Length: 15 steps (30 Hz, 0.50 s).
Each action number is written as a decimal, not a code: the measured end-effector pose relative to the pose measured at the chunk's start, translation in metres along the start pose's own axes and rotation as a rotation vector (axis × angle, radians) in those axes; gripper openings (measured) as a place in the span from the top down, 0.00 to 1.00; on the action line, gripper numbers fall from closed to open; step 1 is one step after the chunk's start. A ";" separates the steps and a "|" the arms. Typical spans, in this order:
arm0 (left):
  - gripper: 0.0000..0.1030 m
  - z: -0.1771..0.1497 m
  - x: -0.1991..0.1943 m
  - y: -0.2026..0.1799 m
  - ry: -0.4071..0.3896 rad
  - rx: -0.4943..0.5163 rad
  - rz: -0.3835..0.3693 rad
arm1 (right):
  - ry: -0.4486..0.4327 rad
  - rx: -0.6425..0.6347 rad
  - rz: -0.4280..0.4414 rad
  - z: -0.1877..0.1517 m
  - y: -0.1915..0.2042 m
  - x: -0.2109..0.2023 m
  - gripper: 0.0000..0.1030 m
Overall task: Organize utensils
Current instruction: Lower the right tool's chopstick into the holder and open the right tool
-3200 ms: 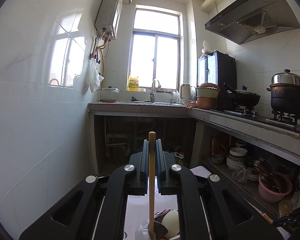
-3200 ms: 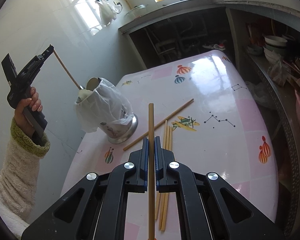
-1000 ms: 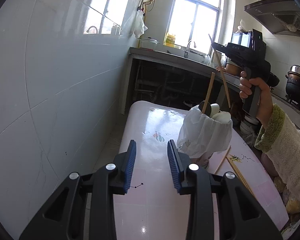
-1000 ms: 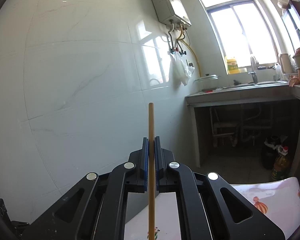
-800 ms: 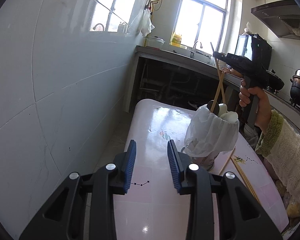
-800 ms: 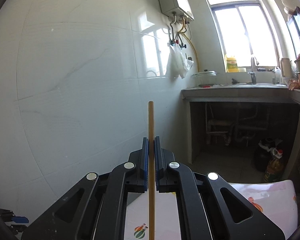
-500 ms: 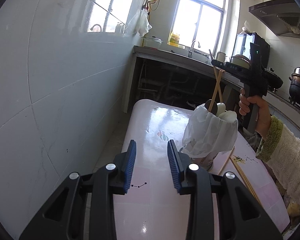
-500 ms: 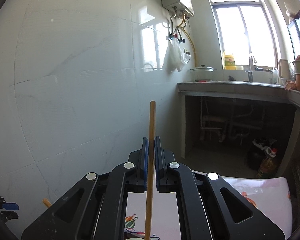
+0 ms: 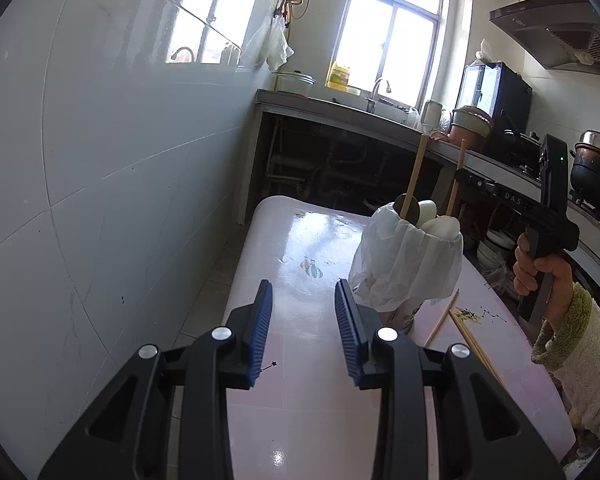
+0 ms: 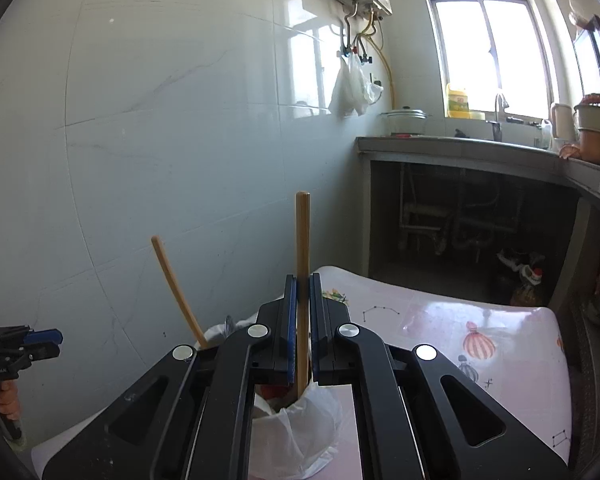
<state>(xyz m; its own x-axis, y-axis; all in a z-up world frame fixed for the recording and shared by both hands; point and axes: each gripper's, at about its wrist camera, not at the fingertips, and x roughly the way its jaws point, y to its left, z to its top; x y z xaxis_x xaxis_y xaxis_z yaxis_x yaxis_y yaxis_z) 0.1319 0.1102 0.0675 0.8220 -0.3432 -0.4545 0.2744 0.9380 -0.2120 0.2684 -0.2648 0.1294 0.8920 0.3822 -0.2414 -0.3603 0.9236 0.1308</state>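
Observation:
A utensil holder [image 9: 408, 264] wrapped in a white plastic bag stands on the pink table [image 9: 308, 400]. It holds white spoons and one leaning wooden chopstick [image 9: 414, 176]. My right gripper [image 10: 302, 292] is shut on a second chopstick [image 10: 302, 240]. This chopstick stands upright with its lower end dipping into the holder's mouth [image 10: 296, 420]. In the left wrist view a hand [image 9: 540, 276] carries that gripper [image 9: 540, 208] at the holder's right. My left gripper [image 9: 304, 332] is open and holds nothing, low over the table to the left of the holder.
Several loose chopsticks [image 9: 472, 336] lie on the table to the right of the holder. A tiled wall [image 9: 100, 160] runs close along the table's left side. A counter with a sink [image 9: 380, 112], pots and a stove lies beyond.
My right gripper has come down with its chopstick, whose lower end now enters the holder beside the one standing there. The left gripper has stayed put and open.

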 end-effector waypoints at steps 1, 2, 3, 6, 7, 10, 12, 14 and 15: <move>0.70 0.000 0.000 -0.002 0.001 0.002 -0.004 | 0.017 0.001 0.000 -0.004 0.001 0.000 0.96; 0.70 0.000 0.001 -0.005 0.002 0.005 -0.007 | 0.035 0.002 0.001 -0.008 0.003 0.001 0.96; 0.70 -0.001 0.001 -0.008 0.004 0.007 -0.011 | 0.033 0.002 -0.001 -0.011 0.004 0.000 0.96; 0.70 -0.004 0.001 -0.016 0.014 0.013 -0.021 | 0.044 0.015 0.005 -0.012 0.005 -0.004 0.96; 0.70 -0.006 0.002 -0.018 0.019 0.016 -0.023 | 0.048 0.020 0.010 -0.013 0.005 -0.005 0.96; 0.70 -0.009 0.001 -0.025 0.029 0.022 -0.031 | 0.070 0.040 0.024 -0.011 0.003 -0.007 0.95; 0.70 -0.011 0.000 -0.030 0.031 0.029 -0.039 | 0.067 0.052 0.027 -0.007 0.003 -0.010 0.91; 0.70 -0.012 0.000 -0.034 0.036 0.033 -0.046 | 0.042 0.059 0.024 -0.004 0.001 -0.022 0.76; 0.70 -0.013 0.000 -0.036 0.039 0.033 -0.051 | 0.029 0.066 0.023 -0.004 0.000 -0.029 0.73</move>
<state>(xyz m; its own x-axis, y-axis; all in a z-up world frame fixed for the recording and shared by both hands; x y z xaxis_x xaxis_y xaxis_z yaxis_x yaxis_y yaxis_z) 0.1154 0.0760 0.0637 0.7869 -0.3915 -0.4771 0.3322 0.9202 -0.2071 0.2409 -0.2756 0.1329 0.8749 0.4052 -0.2652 -0.3613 0.9108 0.1995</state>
